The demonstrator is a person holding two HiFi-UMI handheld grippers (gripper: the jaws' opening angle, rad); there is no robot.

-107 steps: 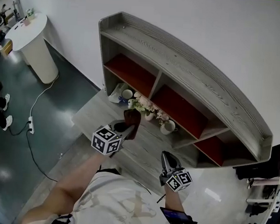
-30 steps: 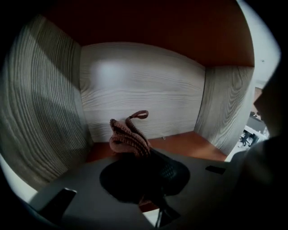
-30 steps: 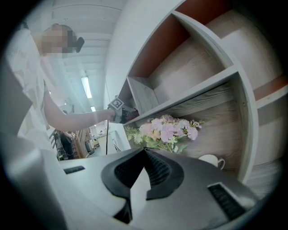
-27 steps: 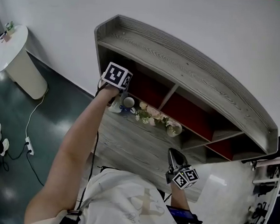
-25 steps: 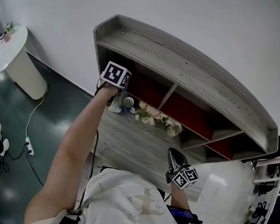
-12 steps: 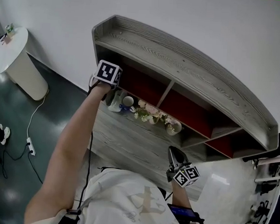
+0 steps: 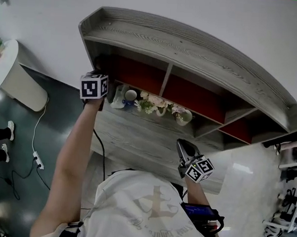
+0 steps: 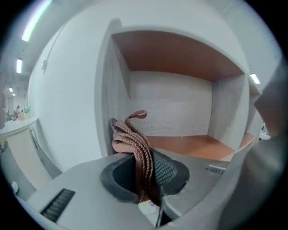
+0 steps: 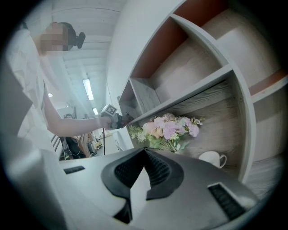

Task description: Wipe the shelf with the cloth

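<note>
Against the white wall, head view: a curved grey wood-grain shelf unit with red back panels [image 7: 202, 58]. The left gripper [image 7: 94, 86] is raised on an outstretched arm to the far left end of the upper row, at the mouth of the leftmost compartment. The right gripper [image 7: 184, 149] hangs low and well apart from it, over the wide grey lower ledge [image 7: 137, 140]. On that ledge, under the compartments, stand a white cup [image 7: 131, 95], a bunch of pale pink flowers [image 7: 154, 103] and a second pale rounded vessel [image 7: 185, 116] in a row. A white round table [image 7: 6, 62] stands on the dark floor at far left.

Left gripper view: the jaws pinch a brownish-pink knitted cloth [image 8: 135, 143], its folds standing up past the tips of the left gripper [image 8: 146, 173]. The cloth sits in front of the compartment's left grey upright [image 8: 112, 90]. Contact with the wood cannot be told. Beyond it the compartment shows reddish-brown panels and a grey-grain one.

Right gripper view: the jaws of the right gripper [image 9: 144, 155] are pressed together, nothing between them. Ahead lie the pink flowers [image 9: 168, 128] and a white cup [image 9: 212, 158] on the ledge. Further off, the left gripper [image 9: 110, 117] is at the shelf's end.
</note>
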